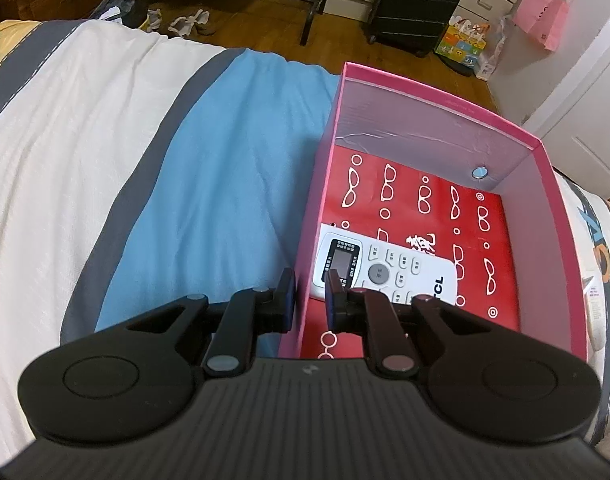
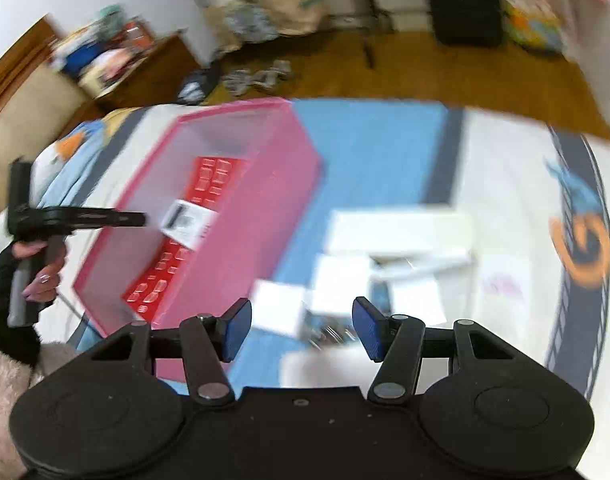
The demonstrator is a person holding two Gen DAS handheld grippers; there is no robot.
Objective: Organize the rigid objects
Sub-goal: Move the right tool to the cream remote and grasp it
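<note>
An open pink box (image 1: 425, 98) lies on the bed, its floor lined with a red sheet (image 1: 425, 200) printed with glasses. A white remote (image 1: 385, 268) lies inside near the left wall, and a small silver disc (image 1: 481, 172) sits in the far corner. My left gripper (image 1: 309, 300) is shut on the box's left wall, one finger outside and one inside. In the blurred right wrist view my right gripper (image 2: 301, 330) stands open and holds nothing. It hangs over several white boxes (image 2: 401, 228) on the cover, right of the pink box (image 2: 265, 200). A person's hand (image 2: 41, 276) holds the left gripper (image 2: 141, 219).
The bed cover (image 1: 209, 184) has blue, grey and white stripes. Past the bed's far edge lies wooden floor (image 1: 265, 16) with shoes, a black suitcase (image 1: 417, 4), paper bags and a pink bag (image 1: 543, 16). Something small and metallic (image 2: 333, 334) lies among the white boxes, too blurred to name.
</note>
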